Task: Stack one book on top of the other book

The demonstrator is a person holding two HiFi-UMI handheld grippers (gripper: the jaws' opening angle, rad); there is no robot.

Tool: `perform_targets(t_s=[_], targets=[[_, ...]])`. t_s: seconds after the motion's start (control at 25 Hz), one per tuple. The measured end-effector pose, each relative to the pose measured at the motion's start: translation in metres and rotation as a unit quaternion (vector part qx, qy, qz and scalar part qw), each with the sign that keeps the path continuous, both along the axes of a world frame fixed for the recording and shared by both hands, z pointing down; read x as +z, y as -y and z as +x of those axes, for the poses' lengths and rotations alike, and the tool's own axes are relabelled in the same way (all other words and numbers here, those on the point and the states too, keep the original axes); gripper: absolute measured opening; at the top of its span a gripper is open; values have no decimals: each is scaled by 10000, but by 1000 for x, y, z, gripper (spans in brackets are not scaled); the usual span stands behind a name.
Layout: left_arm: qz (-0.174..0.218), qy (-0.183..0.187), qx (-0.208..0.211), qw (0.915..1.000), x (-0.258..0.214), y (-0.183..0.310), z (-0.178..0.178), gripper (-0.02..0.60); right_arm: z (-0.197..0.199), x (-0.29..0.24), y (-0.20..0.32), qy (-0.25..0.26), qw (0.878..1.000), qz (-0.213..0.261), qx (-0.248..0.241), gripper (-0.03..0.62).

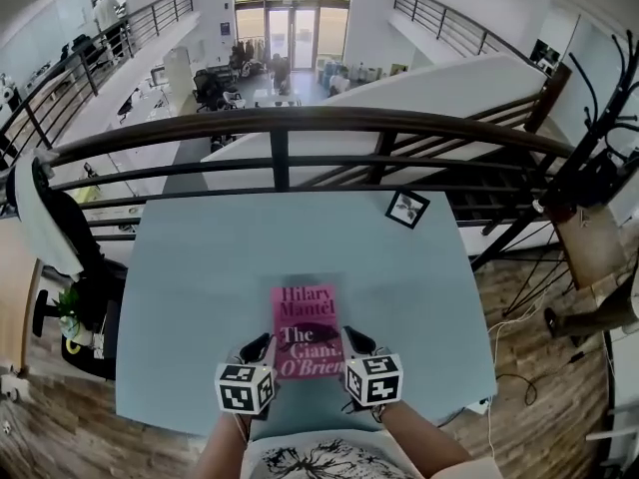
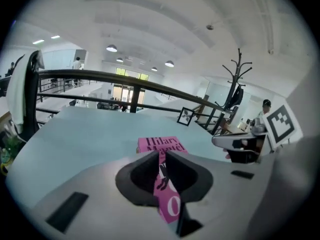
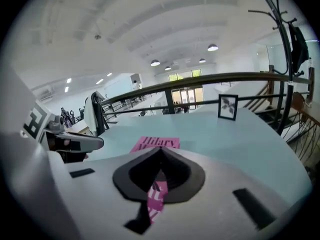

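A pink paperback (image 1: 305,312) with "Hilary Mantel" on its cover is over the near middle of the pale blue table (image 1: 200,287). My left gripper (image 1: 262,345) is shut on its left edge, and in the left gripper view the book (image 2: 161,145) runs through the narrow gap at the gripper's tips (image 2: 162,156). My right gripper (image 1: 351,339) is shut on the right edge; pink cover (image 3: 156,143) shows beyond and under its closed tips (image 3: 160,151). A dark band lies along the book's far edge. I cannot tell whether it is a shadow or a second book.
A small framed picture (image 1: 407,209) stands at the table's far right. A dark railing (image 1: 300,123) runs behind the table's far edge, with an open drop beyond. A coat rack (image 1: 599,168) is at the right, a chair draped in white cloth (image 1: 45,218) at the left.
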State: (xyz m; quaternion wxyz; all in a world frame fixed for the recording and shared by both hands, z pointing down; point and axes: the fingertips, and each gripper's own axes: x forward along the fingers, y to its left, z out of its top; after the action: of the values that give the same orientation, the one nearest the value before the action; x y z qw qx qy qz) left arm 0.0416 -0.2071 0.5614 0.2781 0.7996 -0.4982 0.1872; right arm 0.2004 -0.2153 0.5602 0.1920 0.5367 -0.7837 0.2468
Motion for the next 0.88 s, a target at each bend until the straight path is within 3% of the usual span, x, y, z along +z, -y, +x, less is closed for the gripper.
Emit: perform_targets(t_s=[0.28, 0.44, 0.56, 0.8, 0.88], targets=[[1260, 272, 221, 9914, -71, 7, -7, 25, -15, -79, 9, 31, 9914, 1294, -185, -6], [2271, -35, 309, 9734, -133, 9, -3, 25, -23, -136, 8, -216, 9698, 2381, -476, -8], [2768, -186, 177, 9606, -177, 8, -9, 25, -29, -169, 5, -226, 9543, 2918, -595, -8], [3678, -180, 40, 9297, -236, 2, -23, 25, -40, -206, -2, -33, 9364, 3421, -779, -8], [3786, -4, 140, 9255, -235, -3, -21, 25, -42, -207, -5, -74, 9336, 3491, -804, -9]])
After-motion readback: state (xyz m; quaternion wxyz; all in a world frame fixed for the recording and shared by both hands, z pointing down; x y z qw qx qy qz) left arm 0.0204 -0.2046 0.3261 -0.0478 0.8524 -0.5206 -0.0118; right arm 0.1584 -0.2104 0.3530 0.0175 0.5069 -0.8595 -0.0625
